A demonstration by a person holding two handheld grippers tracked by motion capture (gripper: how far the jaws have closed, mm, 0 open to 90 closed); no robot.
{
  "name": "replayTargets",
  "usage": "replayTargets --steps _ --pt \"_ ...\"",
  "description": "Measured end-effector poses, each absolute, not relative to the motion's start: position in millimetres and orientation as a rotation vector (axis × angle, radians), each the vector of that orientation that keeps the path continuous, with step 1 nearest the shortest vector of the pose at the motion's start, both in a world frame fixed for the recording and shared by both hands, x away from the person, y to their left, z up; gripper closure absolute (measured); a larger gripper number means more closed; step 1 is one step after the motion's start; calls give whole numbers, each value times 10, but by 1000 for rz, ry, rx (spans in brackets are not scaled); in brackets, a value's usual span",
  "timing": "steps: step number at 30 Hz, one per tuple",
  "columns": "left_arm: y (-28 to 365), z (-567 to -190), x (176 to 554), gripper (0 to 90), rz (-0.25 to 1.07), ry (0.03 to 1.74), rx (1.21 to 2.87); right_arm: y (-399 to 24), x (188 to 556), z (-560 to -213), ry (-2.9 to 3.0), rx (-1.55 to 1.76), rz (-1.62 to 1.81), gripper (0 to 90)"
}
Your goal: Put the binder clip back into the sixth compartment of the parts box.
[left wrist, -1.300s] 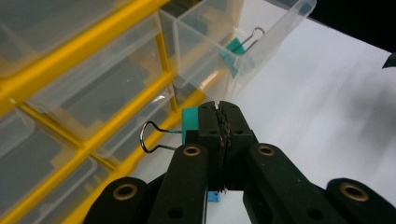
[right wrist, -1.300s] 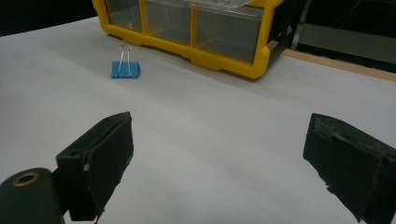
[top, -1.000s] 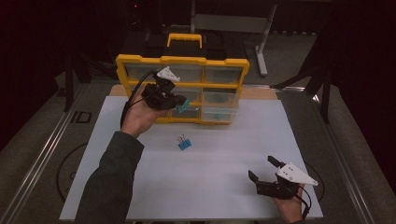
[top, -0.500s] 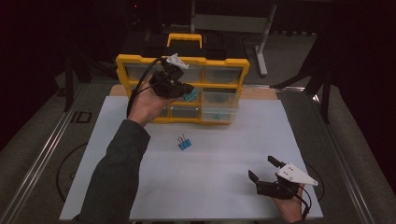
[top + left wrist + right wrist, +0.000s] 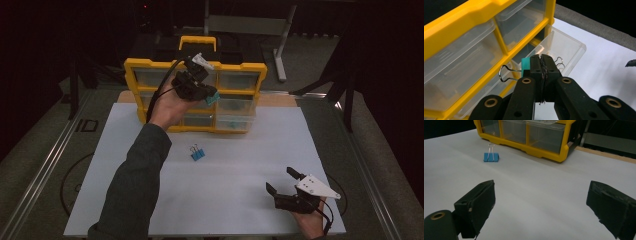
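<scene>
Teal clip (image 5: 525, 65) mostly hidden behind tongs (image 5: 541, 65)

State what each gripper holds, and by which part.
The left gripper pinches a teal binder clip, its fingers shut on the clip's body between the wire handles. The right gripper is open, holding nothing.

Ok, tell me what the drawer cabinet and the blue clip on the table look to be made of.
Drawer cabinet: yellow frame looks like moulded plastic, matte; its drawers are clear, see-through, glossy, probably plastic too. Blue binder clip: painted body, likely sheet metal, though the look leaves that open; its loops are thin shiny wire.
</scene>
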State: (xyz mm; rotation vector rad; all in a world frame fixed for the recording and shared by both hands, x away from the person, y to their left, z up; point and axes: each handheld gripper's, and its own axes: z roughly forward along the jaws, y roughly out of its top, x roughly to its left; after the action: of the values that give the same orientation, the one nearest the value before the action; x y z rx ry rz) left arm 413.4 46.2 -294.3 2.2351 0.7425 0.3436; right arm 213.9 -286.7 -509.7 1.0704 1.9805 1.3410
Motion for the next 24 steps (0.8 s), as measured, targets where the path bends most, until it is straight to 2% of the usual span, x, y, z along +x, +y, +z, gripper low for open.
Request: replayTargets --steps 24 --pt "125 -3040 4170 892 315 715 2252 -2863 2138 -5097 1981 1069 1341 84"
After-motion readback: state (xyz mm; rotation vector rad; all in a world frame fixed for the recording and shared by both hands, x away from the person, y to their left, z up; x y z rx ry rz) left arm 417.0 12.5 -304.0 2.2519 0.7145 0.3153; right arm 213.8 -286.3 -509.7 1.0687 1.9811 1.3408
